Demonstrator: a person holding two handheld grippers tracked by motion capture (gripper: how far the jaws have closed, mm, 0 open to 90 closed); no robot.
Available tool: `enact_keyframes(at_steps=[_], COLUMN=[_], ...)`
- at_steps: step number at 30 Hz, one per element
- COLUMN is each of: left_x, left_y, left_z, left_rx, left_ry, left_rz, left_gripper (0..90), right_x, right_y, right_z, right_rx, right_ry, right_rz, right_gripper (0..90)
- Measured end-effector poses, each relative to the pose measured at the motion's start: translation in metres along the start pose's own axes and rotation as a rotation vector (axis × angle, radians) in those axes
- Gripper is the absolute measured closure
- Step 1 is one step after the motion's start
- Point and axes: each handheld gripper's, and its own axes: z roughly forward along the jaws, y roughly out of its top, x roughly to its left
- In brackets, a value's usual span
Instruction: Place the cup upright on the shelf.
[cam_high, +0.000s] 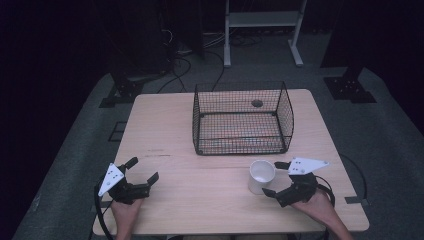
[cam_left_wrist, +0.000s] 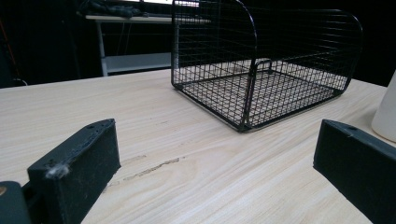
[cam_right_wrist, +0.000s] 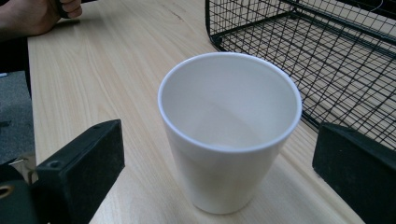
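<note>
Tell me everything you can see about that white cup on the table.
The white cup is a plain, smooth, handleless tumbler that narrows toward its base. It looks like plastic or glazed ceramic, though I cannot tell which. It stands upright and empty on the wooden table, just in front of the black wire basket and apart from it. The right gripper has its jaws open on either side of the cup; they do not appear to touch it.

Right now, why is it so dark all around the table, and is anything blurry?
In the high view, light falls on the table while the room behind stays nearly black. In the right gripper view the white cup looks sharp and evenly lit, without glare. In the left gripper view the wire basket is clear, and the near jaws look slightly soft.
</note>
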Motion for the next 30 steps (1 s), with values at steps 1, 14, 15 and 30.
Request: enact_keyframes(at_steps=[1,14,15,30], left_x=[0.0,0.0,0.0,0.0], left_y=[0.0,0.0,0.0,0.0], left_z=[0.0,0.0,0.0,0.0], left_rx=[0.0,-0.001,-0.001,-0.002], left_ry=[0.0,-0.001,-0.001,0.001], left_rz=[0.0,-0.001,-0.001,0.002], left_gripper=[0.0,0.0,0.0,0.0], right_x=[0.0,0.0,0.0,-0.009], right_y=[0.0,0.008,0.009,0.011], right_z=[0.0,0.019,0.02,0.027], right_rx=[0.0,0.031,0.03,0.042], right_ry=[0.0,0.009,0.012,0.03], right_rz=[0.0,-0.018,-0.019,-0.02], right_gripper=[1.6,1.6,1.7,19.1])
